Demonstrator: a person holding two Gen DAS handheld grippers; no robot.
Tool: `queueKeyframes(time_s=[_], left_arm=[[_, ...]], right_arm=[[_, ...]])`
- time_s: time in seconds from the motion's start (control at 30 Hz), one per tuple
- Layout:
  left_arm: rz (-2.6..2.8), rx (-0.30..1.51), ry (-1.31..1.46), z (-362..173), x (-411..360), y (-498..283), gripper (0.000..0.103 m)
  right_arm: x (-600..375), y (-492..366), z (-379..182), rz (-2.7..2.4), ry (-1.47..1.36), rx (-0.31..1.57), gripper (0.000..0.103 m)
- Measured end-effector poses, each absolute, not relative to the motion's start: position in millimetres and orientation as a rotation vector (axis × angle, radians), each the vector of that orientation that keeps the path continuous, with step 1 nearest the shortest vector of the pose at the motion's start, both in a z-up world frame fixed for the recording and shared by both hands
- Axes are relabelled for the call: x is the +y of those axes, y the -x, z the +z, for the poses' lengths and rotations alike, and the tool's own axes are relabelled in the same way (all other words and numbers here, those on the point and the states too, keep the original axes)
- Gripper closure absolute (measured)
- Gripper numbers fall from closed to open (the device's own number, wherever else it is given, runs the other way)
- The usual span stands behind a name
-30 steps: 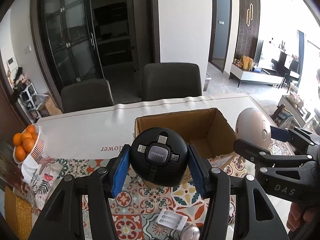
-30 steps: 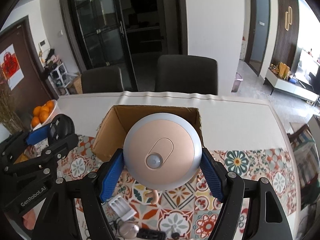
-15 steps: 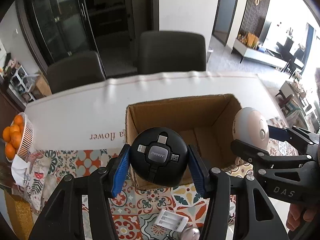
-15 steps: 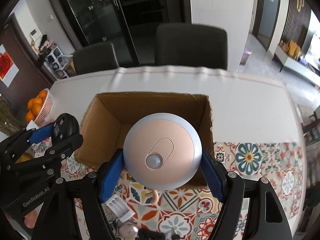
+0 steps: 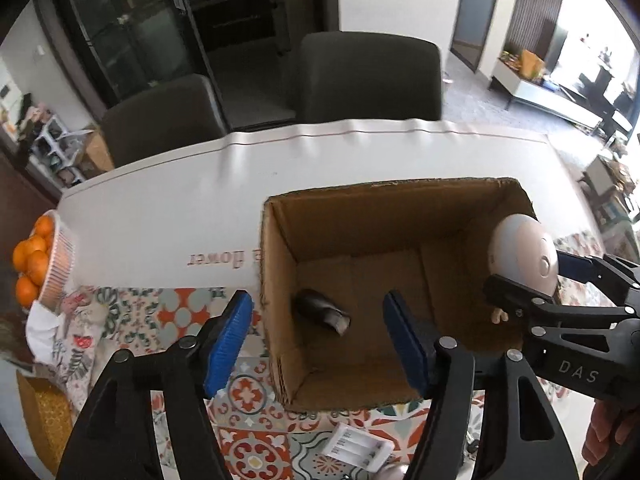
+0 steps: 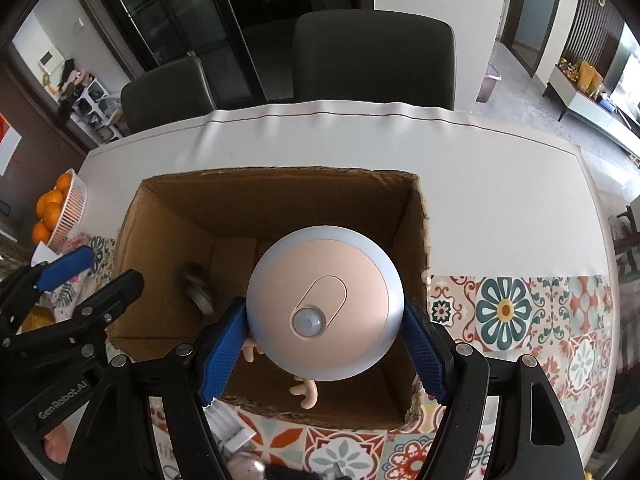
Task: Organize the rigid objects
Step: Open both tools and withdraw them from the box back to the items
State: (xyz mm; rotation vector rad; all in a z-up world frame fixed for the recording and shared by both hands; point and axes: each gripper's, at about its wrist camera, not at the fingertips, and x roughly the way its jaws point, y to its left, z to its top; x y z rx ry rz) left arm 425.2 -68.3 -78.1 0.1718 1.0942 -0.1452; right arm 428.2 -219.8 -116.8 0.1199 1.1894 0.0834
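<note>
A: Where does the left gripper [image 5: 316, 336] sit?
B: Low in the left wrist frame, over the near-left corner of the open brown cardboard box [image 5: 280, 280]. Its blue-padded fingers [image 5: 228, 336] are spread apart with nothing between them.
A: And the round black charger puck [image 5: 322, 313]?
B: It shows blurred inside the box, near the left wall, at frame centre.
A: The right gripper [image 6: 324, 354]?
B: Its fingers are clamped on the round pink-and-grey dome night light [image 6: 324, 308], held over the box's near half at the centre of the right wrist frame.
A: Anything else on the bench [image 5: 160, 216]?
B: A white ribbed basket of oranges [image 5: 56, 264] at the left edge, and a small white battery case [image 5: 362, 450] on the patterned tile mat [image 5: 184, 312] at the bottom.
</note>
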Motion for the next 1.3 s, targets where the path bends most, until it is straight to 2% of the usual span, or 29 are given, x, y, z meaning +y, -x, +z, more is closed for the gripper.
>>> queueKeyframes(time_s=[0.2, 0.3, 0.37, 0.67, 0.8, 1.3], left_arm=[[-0.064, 1.045, -0.173, -67.7, -55.9, -415.6, 0.022], [-0.052, 1.025, -0.17, -61.6, -51.3, -406.2, 0.02], [-0.047, 1.007, -0.177, -57.3, -50.8, -398.4, 0.012], [-0.006, 0.89, -0.197, -30.5, -47.4, -343.5, 0.002], [0.003, 0.844, -0.203, -20.9, -45.4, -317.1, 0.0], [-0.016, 0.802, -0.205, -18.4, -40.3, -237.9, 0.0]], right_arm=[[-214.2, -422.1, -107.8, 0.065, -0.1, 1.169, 0.023], [-212.6, -411.8, -98.8, 0.035, -0.078, 1.15, 0.023], [-212.4, -401.7, -90.9, 0.013, -0.066, 1.129, 0.023], [-209.9, -342.6, -48.3, -0.058, 0.0, 0.975, 0.018], [-207.5, -316.6, -33.6, -0.069, 0.022, 0.915, 0.014], [-198.0, -232.4, -32.8, -0.027, 0.033, 0.838, 0.014]])
